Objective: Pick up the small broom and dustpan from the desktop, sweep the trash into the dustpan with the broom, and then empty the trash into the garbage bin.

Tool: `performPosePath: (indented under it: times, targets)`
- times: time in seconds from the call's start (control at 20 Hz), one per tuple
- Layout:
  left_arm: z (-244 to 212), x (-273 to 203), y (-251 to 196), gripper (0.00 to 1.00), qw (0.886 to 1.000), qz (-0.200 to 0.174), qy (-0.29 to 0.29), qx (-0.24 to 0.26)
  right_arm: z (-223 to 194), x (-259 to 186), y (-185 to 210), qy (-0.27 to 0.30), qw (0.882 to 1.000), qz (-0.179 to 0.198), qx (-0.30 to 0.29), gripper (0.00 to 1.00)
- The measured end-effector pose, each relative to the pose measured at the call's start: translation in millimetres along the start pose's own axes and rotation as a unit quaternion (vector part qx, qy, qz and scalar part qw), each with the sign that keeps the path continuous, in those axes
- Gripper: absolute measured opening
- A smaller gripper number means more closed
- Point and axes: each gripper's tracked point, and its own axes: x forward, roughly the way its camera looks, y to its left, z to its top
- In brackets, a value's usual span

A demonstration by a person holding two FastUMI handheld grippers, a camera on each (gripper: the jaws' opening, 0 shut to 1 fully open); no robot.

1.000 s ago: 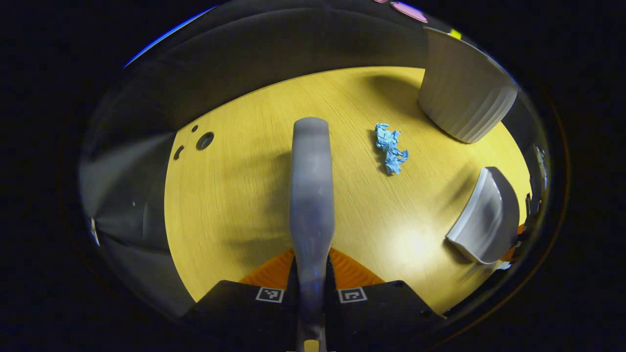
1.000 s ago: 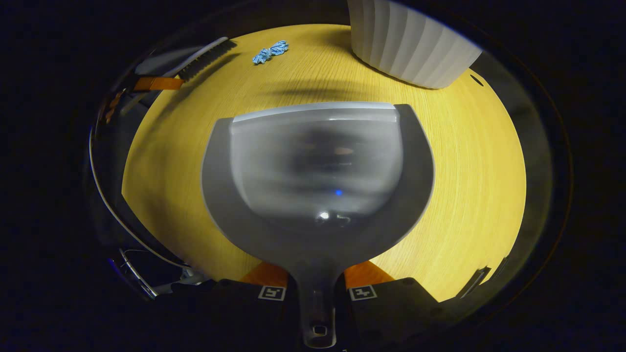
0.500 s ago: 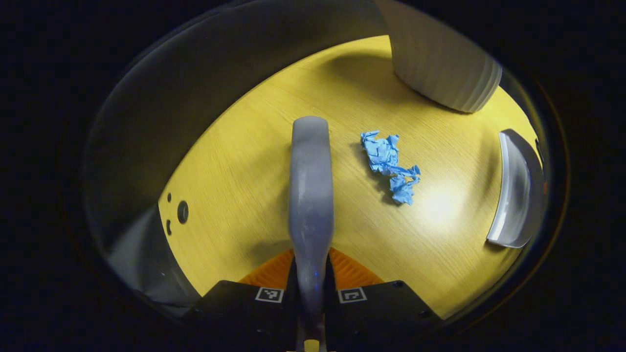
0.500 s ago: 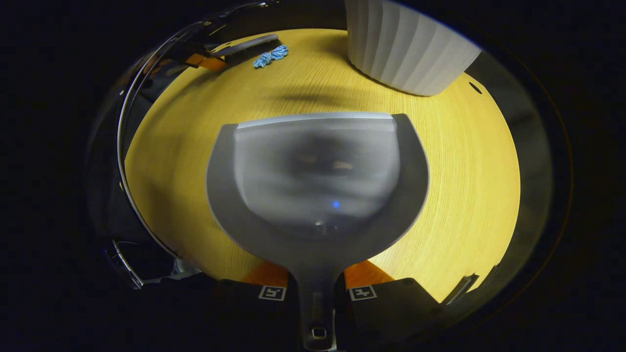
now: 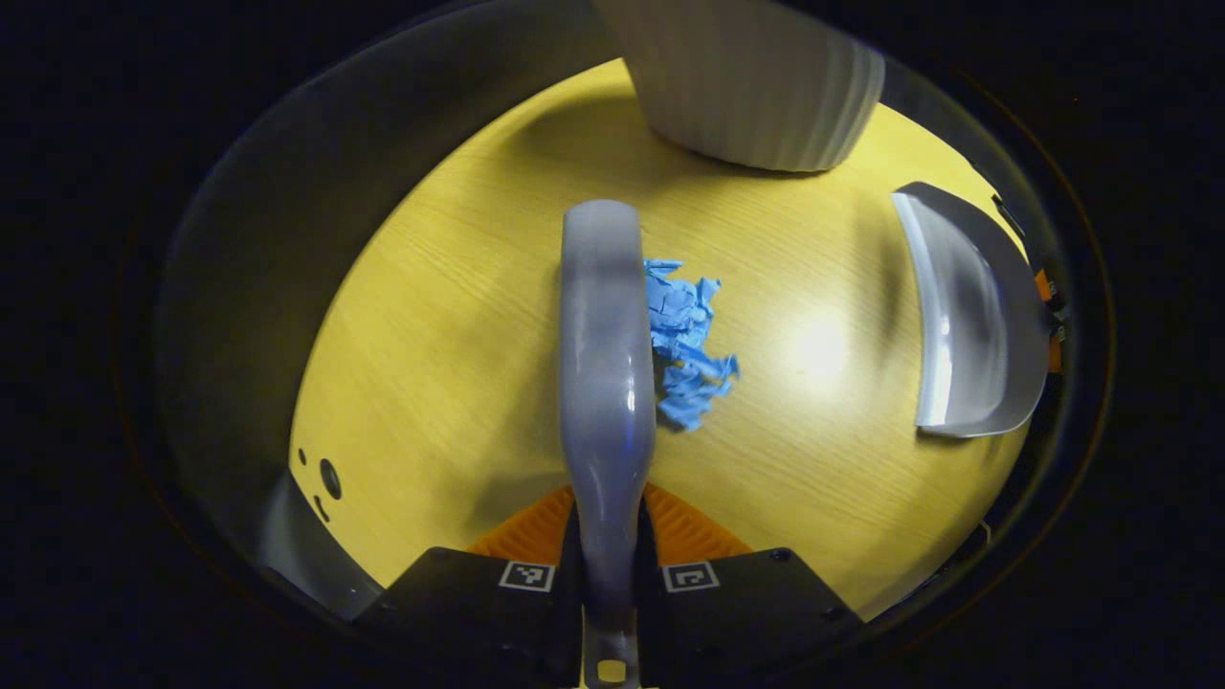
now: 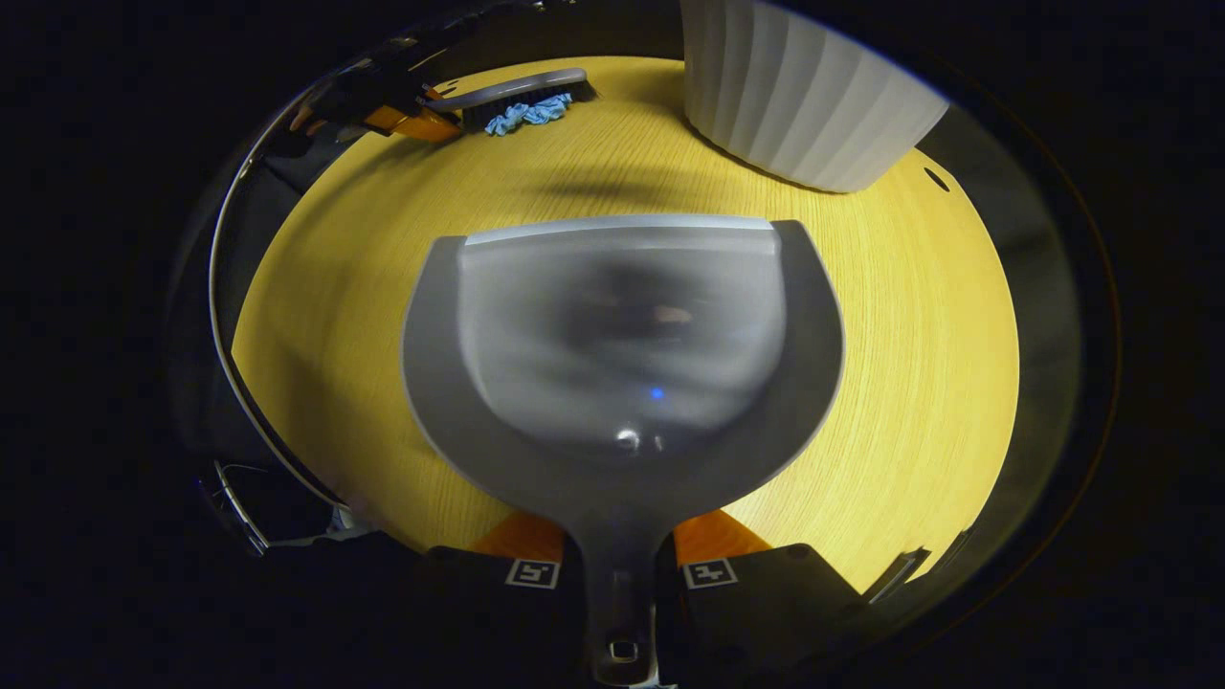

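My left gripper (image 5: 609,536) is shut on the grey broom (image 5: 605,364), whose back runs straight ahead over the yellow desktop (image 5: 459,344). Crumpled blue paper trash (image 5: 687,340) lies right against the broom's right side. My right gripper (image 6: 620,555) is shut on the handle of the grey dustpan (image 6: 622,335), held low over the desk with its front lip pointing ahead. In the right gripper view the broom (image 6: 517,91) and the blue trash (image 6: 522,115) sit far off at the upper left. The dustpan (image 5: 967,306) also shows at the right in the left gripper view.
The white ribbed garbage bin (image 5: 756,86) stands at the far side of the desk, and also at the upper right (image 6: 804,96) in the right gripper view. Small round holes (image 5: 325,474) mark the desktop near its left edge.
The broom has swung right until it reaches the blue trash, which now lies against its side. The dustpan has stayed nearly still.
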Motion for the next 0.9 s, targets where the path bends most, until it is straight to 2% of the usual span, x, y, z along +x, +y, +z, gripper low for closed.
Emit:
performPosePath:
  times: [0.25, 0.45, 0.65, 0.75, 0.8, 0.85, 0.9]
  targets:
    - [7, -22, -79, 0.27, 0.998, -0.057, 0.003, -0.001, -4, -5, -1, 0.0, 1.0, 0.008, -0.018, 0.31]
    - [0, -32, -137, 0.29, 0.991, -0.13, 0.015, -0.021, -6, -14, -3, -0.004, 0.999, 0.016, -0.034, 0.32]
    - [-2, -56, -190, 0.27, 0.977, -0.209, 0.036, -0.027, -10, -15, -10, -0.006, 0.998, 0.026, -0.049, 0.31]
    - [-4, -70, -210, 0.3, 0.965, -0.253, 0.052, -0.053, -10, -17, -12, -0.009, 0.998, 0.034, -0.057, 0.31]
    - [-5, -75, -217, 0.27, 0.958, -0.274, 0.058, -0.07, -10, -17, -14, -0.014, 0.998, 0.037, -0.058, 0.32]
    - [-5, -81, -224, 0.27, 0.952, -0.287, 0.062, -0.084, -10, -16, -14, -0.017, 0.997, 0.042, -0.056, 0.32]
    - [-3, -84, -226, 0.27, 0.953, -0.283, 0.058, -0.089, -10, -15, -13, -0.018, 0.997, 0.047, -0.053, 0.32]
